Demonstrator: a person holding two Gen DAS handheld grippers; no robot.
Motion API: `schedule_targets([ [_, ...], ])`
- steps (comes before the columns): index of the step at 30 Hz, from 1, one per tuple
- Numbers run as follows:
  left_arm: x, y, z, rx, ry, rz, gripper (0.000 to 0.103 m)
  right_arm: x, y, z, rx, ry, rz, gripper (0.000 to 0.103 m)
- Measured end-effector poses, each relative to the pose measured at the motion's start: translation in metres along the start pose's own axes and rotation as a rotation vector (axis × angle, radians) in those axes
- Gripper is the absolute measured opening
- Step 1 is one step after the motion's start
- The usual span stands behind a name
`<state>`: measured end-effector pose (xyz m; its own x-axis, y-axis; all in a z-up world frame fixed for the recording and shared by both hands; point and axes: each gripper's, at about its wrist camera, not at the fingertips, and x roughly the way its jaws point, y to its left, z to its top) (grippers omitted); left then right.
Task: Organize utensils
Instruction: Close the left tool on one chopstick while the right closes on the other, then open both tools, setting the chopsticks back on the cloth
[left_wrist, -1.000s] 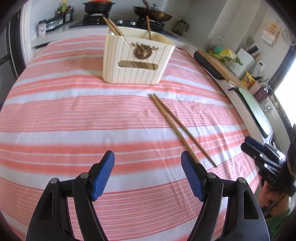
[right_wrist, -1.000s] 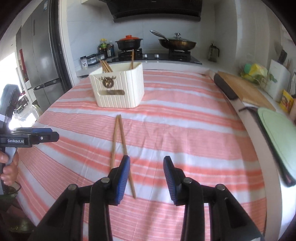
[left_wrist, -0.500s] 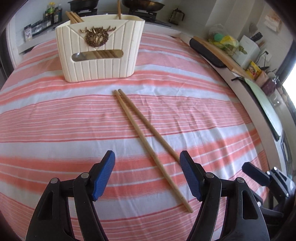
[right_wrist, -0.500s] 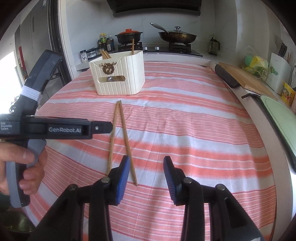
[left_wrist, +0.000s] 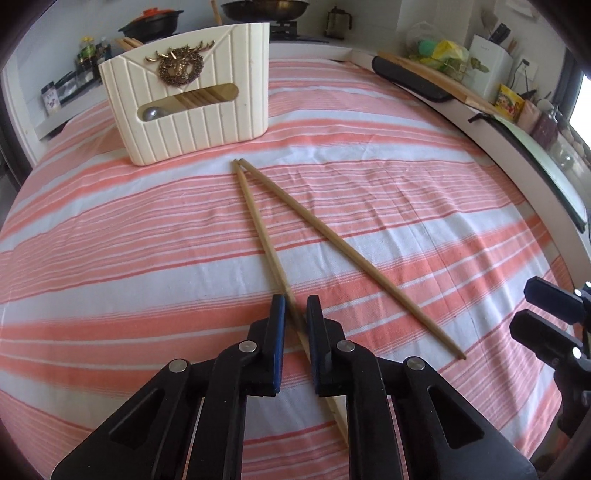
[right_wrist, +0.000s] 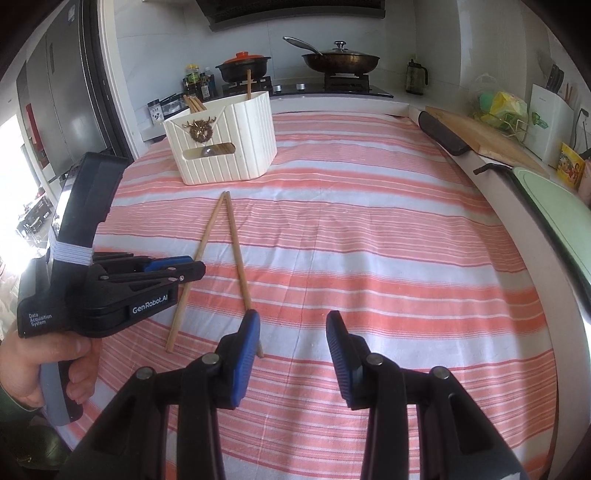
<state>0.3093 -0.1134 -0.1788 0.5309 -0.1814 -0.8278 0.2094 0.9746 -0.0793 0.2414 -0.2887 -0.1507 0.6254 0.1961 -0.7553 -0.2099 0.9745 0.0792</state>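
Two wooden chopsticks lie in a V on the striped tablecloth (left_wrist: 110, 258), far tips together near a cream utensil holder (left_wrist: 192, 122) that contains more chopsticks. My left gripper (left_wrist: 295, 301) is closing on the left chopstick (left_wrist: 258, 218), which runs between its blue pads near the thick end. The other chopstick (left_wrist: 351, 251) lies loose to the right. In the right wrist view the left gripper (right_wrist: 201, 271) sits over the left chopstick (right_wrist: 207, 236). My right gripper (right_wrist: 293, 325) stands open and holds nothing, its left finger beside the loose chopstick's (right_wrist: 236, 251) near end.
A stove with a red-lidded pot (right_wrist: 242, 64) and a pan (right_wrist: 340, 59) stands behind the table. A wooden board (right_wrist: 480, 133) and a pale green tray (right_wrist: 554, 206) line the counter at right. A fridge (right_wrist: 62, 99) stands left. A hand (right_wrist: 33, 365) holds the left gripper's handle.
The left gripper moved forward and down over the left chopstick, and its jaws went from wide apart to closed around it. The right gripper stayed in place.
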Motion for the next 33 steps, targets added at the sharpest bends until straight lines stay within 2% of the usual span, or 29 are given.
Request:
schedule_targets([
  [6, -0.015, 0.038, -0.015, -0.059, 0.000, 0.010, 0.005, 0.044, 0.026, 0.009, -0.033, 0.106, 0.033, 0.038],
  [9, -0.027, 0.058, -0.024, -0.086, -0.005, 0.041, 0.004, 0.067, 0.037, 0.010, -0.080, 0.147, -0.008, 0.038],
  [10, -0.029, 0.067, -0.028, -0.103, -0.002, 0.044, 0.004, 0.069, 0.040, 0.010, -0.093, 0.134, -0.025, 0.038],
  [11, -0.031, 0.075, -0.032, -0.120, 0.001, 0.048, 0.004, 0.070, 0.043, 0.011, -0.102, 0.131, -0.035, 0.033],
  [13, -0.035, 0.090, -0.040, -0.155, 0.004, 0.049, 0.004, 0.069, 0.044, 0.012, -0.090, 0.144, -0.042, 0.014],
  [14, -0.038, 0.096, -0.044, -0.167, 0.001, 0.052, 0.004, 0.069, 0.043, 0.012, -0.075, 0.155, -0.045, 0.009],
  [21, -0.057, 0.134, -0.066, -0.217, -0.001, 0.072, 0.005, 0.044, 0.042, -0.011, 0.024, 0.211, -0.154, 0.008],
  [22, -0.058, 0.138, -0.068, -0.218, 0.000, 0.076, 0.006, 0.039, 0.045, -0.016, 0.030, 0.213, -0.162, 0.008],
  [23, -0.060, 0.140, -0.070, -0.218, 0.000, 0.077, 0.012, 0.034, 0.047, -0.019, 0.042, 0.205, -0.162, 0.009],
  [24, -0.062, 0.143, -0.071, -0.216, -0.001, 0.076, 0.019, 0.029, 0.047, -0.022, 0.060, 0.189, -0.151, 0.010],
  [25, -0.064, 0.145, -0.072, -0.213, -0.006, 0.079, 0.039, 0.025, 0.048, -0.022, 0.075, 0.176, -0.142, 0.015],
  [26, -0.068, 0.146, -0.072, -0.210, -0.017, 0.090, 0.056, 0.022, 0.048, -0.023, 0.084, 0.163, -0.144, 0.037],
  [27, -0.071, 0.146, -0.072, -0.205, -0.031, 0.106, 0.061, 0.018, 0.048, -0.023, 0.088, 0.143, -0.151, 0.063],
  [28, -0.075, 0.146, -0.072, -0.199, -0.044, 0.121, 0.063, 0.013, 0.048, -0.023, 0.086, 0.115, -0.165, 0.069],
  [30, -0.077, 0.146, -0.071, -0.188, -0.049, 0.139, 0.065, 0.007, 0.048, -0.020, 0.071, 0.072, -0.194, 0.070],
  [33, -0.081, 0.146, -0.072, -0.176, -0.063, 0.168, 0.069, 0.006, 0.048, -0.015, 0.053, 0.062, -0.197, 0.070],
])
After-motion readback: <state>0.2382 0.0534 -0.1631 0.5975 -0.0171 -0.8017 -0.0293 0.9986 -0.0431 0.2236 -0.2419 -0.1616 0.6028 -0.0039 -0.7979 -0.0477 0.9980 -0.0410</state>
